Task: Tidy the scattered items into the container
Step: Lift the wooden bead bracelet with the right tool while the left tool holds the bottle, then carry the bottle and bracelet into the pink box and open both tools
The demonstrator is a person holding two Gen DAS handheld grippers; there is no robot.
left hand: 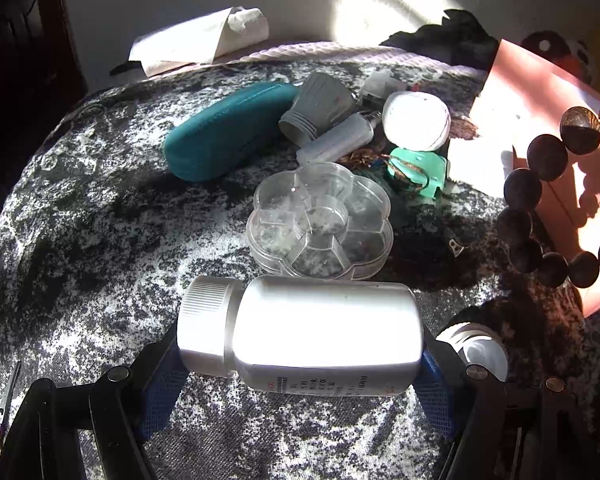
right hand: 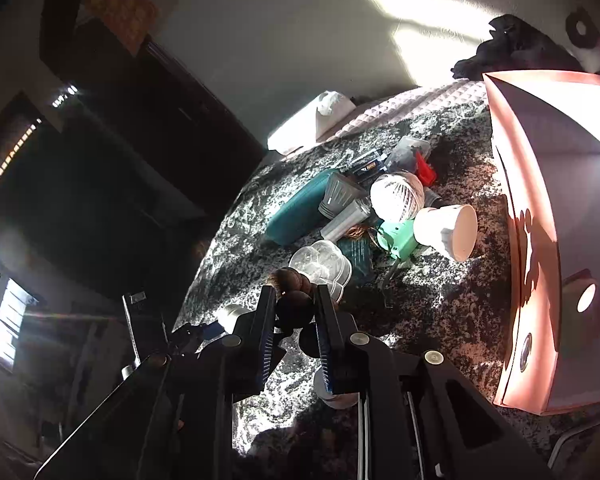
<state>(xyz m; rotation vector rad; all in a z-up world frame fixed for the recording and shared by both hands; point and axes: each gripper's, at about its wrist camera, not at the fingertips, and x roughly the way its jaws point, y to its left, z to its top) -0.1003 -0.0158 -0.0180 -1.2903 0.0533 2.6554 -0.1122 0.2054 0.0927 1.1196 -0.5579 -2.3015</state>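
- Here, in the left wrist view, the left gripper is clenched on one white bottle, lying crosswise between the blue pads, above the mottled cloth.
- Beyond it lie one clear flower-shaped organiser, one teal case, one grey bulb base, one white round lamp and one mint-green piece.
- One string of dark wooden beads hangs at right, cut off by the frame, before the pink box.
- In the right wrist view, the right gripper grips the wooden beads; most are hidden in shadow.
- The pink box stands at right, partly cut off; one white cup-shaped lamp lies just beside it.
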